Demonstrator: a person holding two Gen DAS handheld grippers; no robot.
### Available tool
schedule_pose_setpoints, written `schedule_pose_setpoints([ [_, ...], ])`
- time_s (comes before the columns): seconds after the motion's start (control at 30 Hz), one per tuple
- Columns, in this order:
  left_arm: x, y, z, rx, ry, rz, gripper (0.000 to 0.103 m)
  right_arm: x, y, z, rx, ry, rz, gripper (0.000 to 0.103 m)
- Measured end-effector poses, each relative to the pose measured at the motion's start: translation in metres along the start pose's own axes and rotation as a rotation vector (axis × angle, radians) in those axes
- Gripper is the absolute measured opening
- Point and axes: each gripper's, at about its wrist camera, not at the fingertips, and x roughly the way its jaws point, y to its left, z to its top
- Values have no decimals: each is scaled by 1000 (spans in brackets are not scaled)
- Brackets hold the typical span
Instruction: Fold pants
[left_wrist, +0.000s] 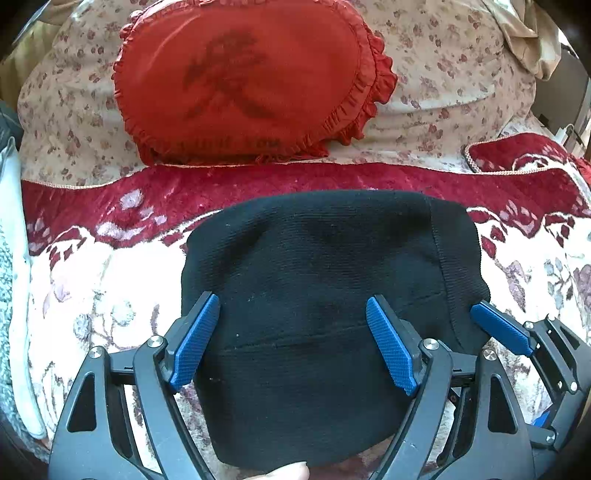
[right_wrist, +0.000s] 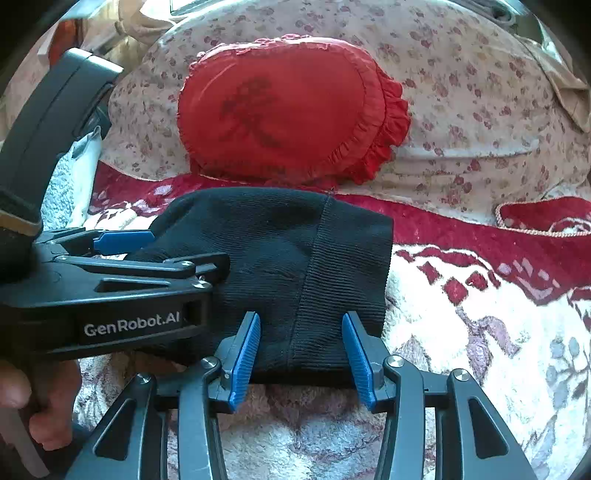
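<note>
Black pants (left_wrist: 317, 280) lie folded compact on the bed's blanket (left_wrist: 96, 295). Left gripper (left_wrist: 291, 332) and right gripper (right_wrist: 301, 350) straddle the near edge, spread wide, gripping nothing, apparently letting go.

Folded black pants (left_wrist: 314, 280) fill middle of blanket (left_wrist: 92, 295) before us. Open blanket to right of pants (right_wrist: 480, 350), room to pass there. Far side blocked: red ruffled cushion (left_wrist: 243, 81) leans on floral pillow (left_wrist: 461, 74), near pants' far edge. We work side by side: left gripper (right_wrist: 159, 251) crowds right gripper (right_wrist: 301, 354), little gap between.
</note>
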Motion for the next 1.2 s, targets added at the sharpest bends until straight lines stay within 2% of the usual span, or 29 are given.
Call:
schedule_pose_setpoints([
  [0.13,-3,0,-1,-8,2,0,82,-2,2,-3,-18,-29,-9,45],
  [0.27,-28,-4,-12,-43,-38,-82,82,-2,5,-3,-26,-42,-23,45],
  [0.33,-21,-11,-12,-10,-14,-50,82,-2,4,-2,-16,-43,-20,45],
  [0.37,-11,-12,-11,-7,29,-39,84,-2,4,-1,-11,-41,-18,45],
  [0.4,-5,-13,-11,-8,58,-27,95,-3,4,-1,-13,-41,-15,45],
  [0.43,0,-13,-11,-11,80,-21,101,-3,4,-1,-18,-41,-13,45],
  [0.53,1,-8,-11,-40,79,-43,102,-7,4,1,-31,-45,-16,45],
  [0.63,0,8,-12,-129,59,-112,102,-19,9,4,-51,-121,-37,43],
  [0.7,-1,9,-13,-153,62,-114,102,-21,11,6,-73,-150,-67,43],
  [0.73,0,6,-13,-144,67,-102,102,-16,10,6,-70,-127,-75,43],
  [0.77,0,3,-13,-130,68,-89,102,-5,6,4,-48,-68,-59,44],
  [0.8,0,-2,-13,-112,69,-73,102,1,0,1,-15,-52,-35,45],
  [0.93,2,-5,-14,-92,83,-53,102,0,-7,1,41,-59,-8,50],
  [1.03,3,-2,-15,-105,90,-67,102,3,-12,-2,79,-48,-15,61],
  [1.07,3,-1,-15,-110,91,-70,102,5,-17,-3,116,-35,6,64],
  [1.2,2,4,-16,-136,81,-92,102,7,-28,-3,199,-12,60,67],
])
